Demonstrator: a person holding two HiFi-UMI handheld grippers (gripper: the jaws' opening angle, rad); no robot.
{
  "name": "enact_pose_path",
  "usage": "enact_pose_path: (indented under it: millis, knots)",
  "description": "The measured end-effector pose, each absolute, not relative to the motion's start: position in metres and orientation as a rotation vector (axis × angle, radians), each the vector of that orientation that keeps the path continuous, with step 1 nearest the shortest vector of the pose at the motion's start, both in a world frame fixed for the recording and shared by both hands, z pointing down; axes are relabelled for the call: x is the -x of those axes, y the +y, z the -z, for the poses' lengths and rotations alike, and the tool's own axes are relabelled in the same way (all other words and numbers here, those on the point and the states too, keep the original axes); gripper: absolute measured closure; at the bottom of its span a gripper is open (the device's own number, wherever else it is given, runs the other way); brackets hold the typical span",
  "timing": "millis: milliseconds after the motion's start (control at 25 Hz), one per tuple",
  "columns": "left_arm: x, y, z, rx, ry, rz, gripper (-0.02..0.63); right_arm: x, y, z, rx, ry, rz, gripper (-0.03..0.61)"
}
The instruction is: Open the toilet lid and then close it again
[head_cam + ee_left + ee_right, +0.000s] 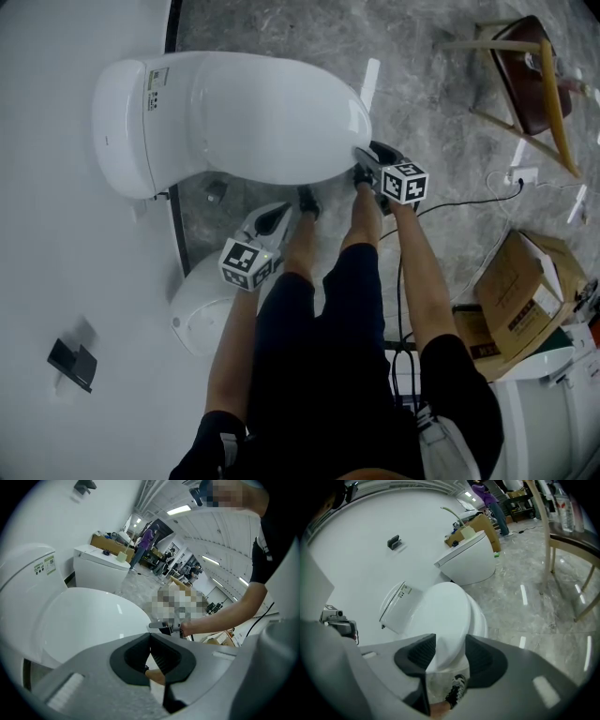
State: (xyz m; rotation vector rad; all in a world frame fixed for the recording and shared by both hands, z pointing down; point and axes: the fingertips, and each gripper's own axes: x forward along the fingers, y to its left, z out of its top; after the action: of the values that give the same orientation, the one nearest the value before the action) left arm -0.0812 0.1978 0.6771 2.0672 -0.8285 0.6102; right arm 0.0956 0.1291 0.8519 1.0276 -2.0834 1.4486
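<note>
The toilet lid lay flat on the bowl, just ahead of my legs. My right gripper sat at its front rim, jaws fairly wide with the rim between them. I could not see the pads pressing on it. My left gripper hung beside the bowl, jaws closed on nothing. To raise the lid well, I judged I should pinch only its lip, grip the slick plastic firmly, and swing it up in an arc toward the tank rather than tug it toward me.
</note>
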Motion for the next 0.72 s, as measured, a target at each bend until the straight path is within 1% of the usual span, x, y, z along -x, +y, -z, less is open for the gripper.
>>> enact_pose_path:
  millis: [40, 160, 440, 600, 720]
  knots:
    - [0.082, 0.198, -0.678, -2.065, -0.829, -0.608, 0.604, -0.097, 0.129, -0.85, -1.037, -2.082, -1.448, 0.388]
    - [0.084, 0.2, -0.68, -2.053, -0.83, -0.603, 0.604, -0.1, 0.127, -0.844, -1.069, -2.078, -1.445, 0.452]
    - [0.087, 0.213, -0.694, -1.99, -0.833, -0.581, 0.604, -0.101, 0.126, -0.828, -1.085, -2.101, -1.47, 0.465]
    - [0.083, 0.229, -0.712, -1.977, -0.818, -0.625, 0.603, -0.098, 0.125, -0.812, -1.074, -2.134, -1.465, 0.471]
    - [0.074, 0.236, -0.724, -1.889, -0.818, -0.532, 0.601, -0.095, 0.124, -0.799, -1.051, -2.16, -1.431, 0.471]
